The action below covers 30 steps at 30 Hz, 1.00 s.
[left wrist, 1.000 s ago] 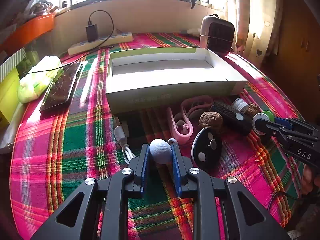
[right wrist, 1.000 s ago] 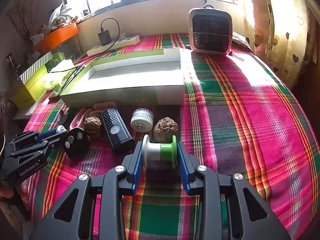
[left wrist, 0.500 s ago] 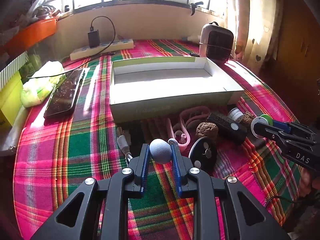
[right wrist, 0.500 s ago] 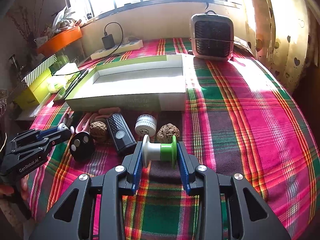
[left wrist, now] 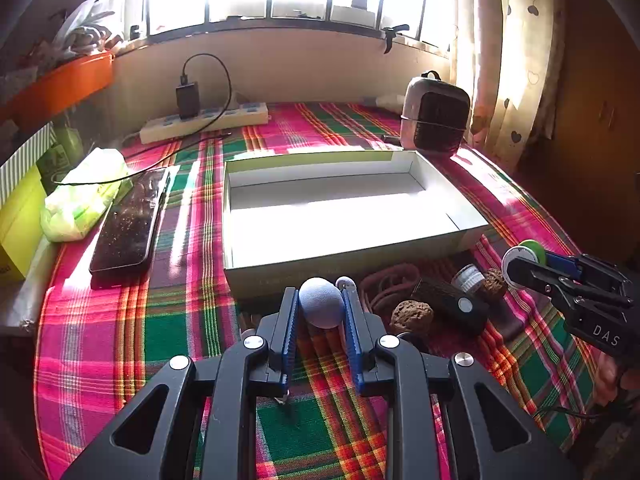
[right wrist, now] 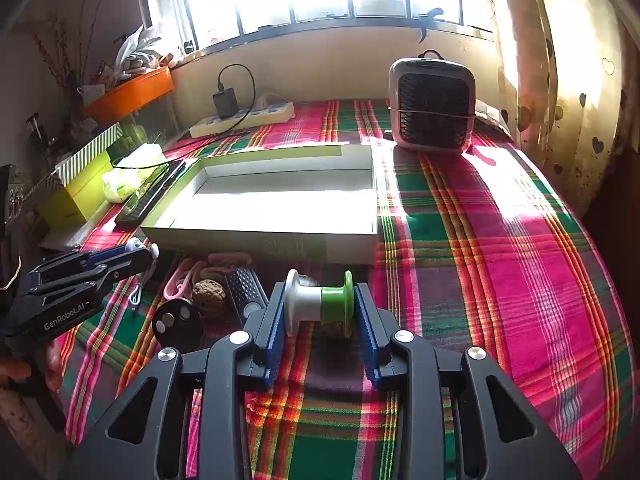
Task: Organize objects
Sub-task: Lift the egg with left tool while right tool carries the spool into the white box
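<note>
Both black two-finger tongs tilt downward over the plaid tablecloth (right wrist: 500, 240), short of the open white cardboard box (left wrist: 440, 196). Left gripper (left wrist: 321, 307) clamps a pale blue-grey ball (left wrist: 321, 307); right gripper (right wrist: 320, 307) clamps a white-and-green plastic spool (right wrist: 320, 305) sideways.

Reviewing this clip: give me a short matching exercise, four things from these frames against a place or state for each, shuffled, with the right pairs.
Things:
1. pale blue ball
2. green-and-white spool
3. white box
4. phone

Places or states:
A. lying flat on the cloth, left of the box
B. clamped in the right gripper
C. open, nothing inside
D. clamped in the left gripper

Pairs: 1-D, 2-B, 3-C, 4-A
</note>
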Each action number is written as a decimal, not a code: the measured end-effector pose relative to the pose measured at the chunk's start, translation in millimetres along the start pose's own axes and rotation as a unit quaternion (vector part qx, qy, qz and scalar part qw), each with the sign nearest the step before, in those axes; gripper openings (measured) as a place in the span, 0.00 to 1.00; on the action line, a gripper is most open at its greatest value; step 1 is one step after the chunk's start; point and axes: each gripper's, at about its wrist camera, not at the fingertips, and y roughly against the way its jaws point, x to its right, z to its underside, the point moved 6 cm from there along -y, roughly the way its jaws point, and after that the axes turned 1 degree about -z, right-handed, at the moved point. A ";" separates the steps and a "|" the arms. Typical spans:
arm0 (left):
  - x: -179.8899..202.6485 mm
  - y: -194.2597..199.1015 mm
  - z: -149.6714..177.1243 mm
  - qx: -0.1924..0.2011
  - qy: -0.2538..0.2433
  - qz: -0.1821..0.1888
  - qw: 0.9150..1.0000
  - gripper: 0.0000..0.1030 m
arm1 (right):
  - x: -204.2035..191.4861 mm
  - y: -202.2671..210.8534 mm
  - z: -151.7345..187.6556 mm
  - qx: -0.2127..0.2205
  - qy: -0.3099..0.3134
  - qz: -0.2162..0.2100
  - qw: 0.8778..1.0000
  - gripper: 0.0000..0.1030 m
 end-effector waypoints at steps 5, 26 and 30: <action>-2.2 -5.0 -14.1 0.009 0.004 -0.001 1.000 0.19 | -1.4 -1.9 -18.3 0.013 0.012 0.002 1.000 0.33; -17.1 -41.7 -45.0 -0.002 0.015 -0.012 1.000 0.19 | 6.3 -51.7 -54.1 -0.010 0.022 0.005 1.000 0.33; -20.5 -50.7 -50.0 -0.006 0.016 -0.015 1.000 0.19 | 6.3 -62.9 -62.8 -0.013 0.030 0.009 0.999 0.33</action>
